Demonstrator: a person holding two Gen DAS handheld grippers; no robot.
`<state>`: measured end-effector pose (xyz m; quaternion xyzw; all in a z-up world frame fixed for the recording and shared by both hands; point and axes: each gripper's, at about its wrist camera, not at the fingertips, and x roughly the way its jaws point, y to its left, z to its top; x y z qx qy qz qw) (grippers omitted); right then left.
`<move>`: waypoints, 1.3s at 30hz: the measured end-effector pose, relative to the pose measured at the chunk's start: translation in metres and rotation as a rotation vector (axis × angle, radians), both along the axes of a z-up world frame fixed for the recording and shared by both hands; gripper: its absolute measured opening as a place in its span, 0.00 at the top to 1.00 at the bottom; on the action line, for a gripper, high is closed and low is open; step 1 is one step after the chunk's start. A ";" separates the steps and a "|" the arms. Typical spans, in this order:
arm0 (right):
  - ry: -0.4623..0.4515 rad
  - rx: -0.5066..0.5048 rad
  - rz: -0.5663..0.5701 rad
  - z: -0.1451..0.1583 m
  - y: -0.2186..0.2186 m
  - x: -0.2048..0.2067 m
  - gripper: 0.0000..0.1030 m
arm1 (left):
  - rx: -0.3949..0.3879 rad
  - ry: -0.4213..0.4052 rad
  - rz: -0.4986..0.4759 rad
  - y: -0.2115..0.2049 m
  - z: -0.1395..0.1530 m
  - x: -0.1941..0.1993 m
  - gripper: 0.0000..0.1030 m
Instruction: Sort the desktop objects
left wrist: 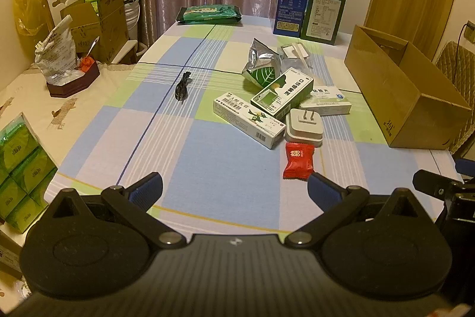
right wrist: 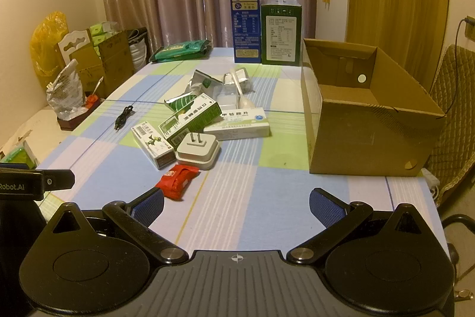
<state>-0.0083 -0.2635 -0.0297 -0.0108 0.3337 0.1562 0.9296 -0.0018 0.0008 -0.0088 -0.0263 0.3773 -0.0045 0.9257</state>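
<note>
Checked cloth table, glossy red wrapper, boxy cardboard carton

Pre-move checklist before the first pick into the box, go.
1. Left claw open, nothing between its fingers: ok.
2. Right claw open, nothing between its fingers: ok.
3. Cardboard box open on top, no items visible inside: ok.
4. Red candy packet lies apart from the pile, nearest both claws: ok.
5. White plug free to lift: not ok, it leans against the medicine boxes.
6. Black cable lies alone on the tablecloth: ok.
</note>
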 end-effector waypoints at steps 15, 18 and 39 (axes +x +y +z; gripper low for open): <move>0.002 -0.002 0.001 -0.002 -0.002 0.000 0.02 | -0.003 0.007 -0.003 -0.001 -0.001 0.001 0.01; 0.003 -0.003 0.001 -0.002 -0.003 0.000 0.02 | -0.004 0.008 -0.004 -0.001 -0.001 0.001 0.01; 0.004 -0.012 0.002 -0.005 -0.003 0.000 0.02 | -0.003 0.010 -0.003 -0.002 -0.003 0.002 0.01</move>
